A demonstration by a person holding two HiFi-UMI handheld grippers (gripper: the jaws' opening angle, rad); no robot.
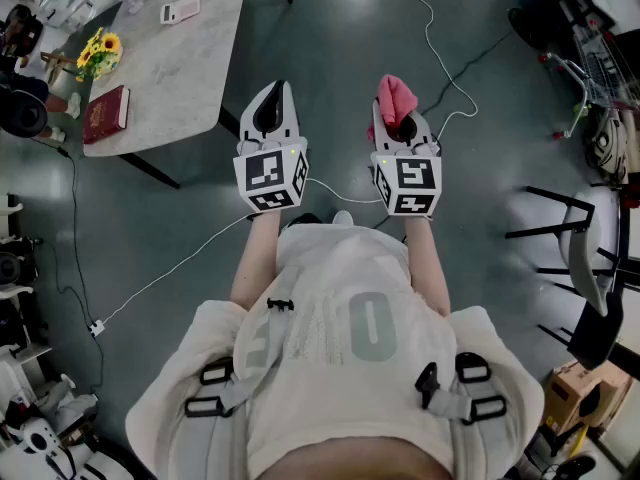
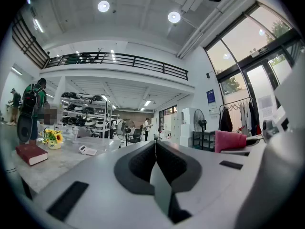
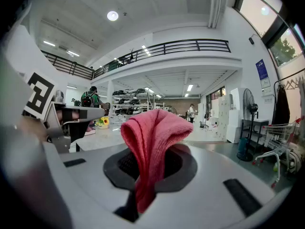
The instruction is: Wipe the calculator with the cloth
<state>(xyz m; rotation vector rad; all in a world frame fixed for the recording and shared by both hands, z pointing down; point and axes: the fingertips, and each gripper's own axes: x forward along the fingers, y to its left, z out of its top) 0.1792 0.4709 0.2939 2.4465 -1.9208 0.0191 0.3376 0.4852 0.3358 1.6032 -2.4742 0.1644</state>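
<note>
Item 1, nearest my camera: the wearer's cream shirt with grey harness straps (image 1: 340, 368), forearms reaching forward.

Item 2: left gripper (image 1: 279, 88), grey-white tongs with a marker cube. The jaws are pressed together with nothing between them.

Item 3: right gripper (image 1: 397, 118), same build, clamped on a crumpled pink terry cloth (image 1: 395, 96) that sticks up past the jaw tips.

Item 4: small white flat calculator (image 1: 180, 10), lying on the far part of a pale grey stone-look table (image 1: 190, 68), well apart from both grippers, which hang over bare floor.

Status, as I judge it: the cloth is in hand. The approach to the table and all the wiping are still to do.

View notes: my head view alone gives the layout, with the table ahead to the left. The left gripper view shows the calculator (image 2: 87, 150) across the tabletop beyond a dark red book (image 2: 31, 153) and sunflowers (image 2: 52, 137). The right gripper view shows the cloth (image 3: 152, 132) folded and pinched between the pads. I find no calculator there.
</note>
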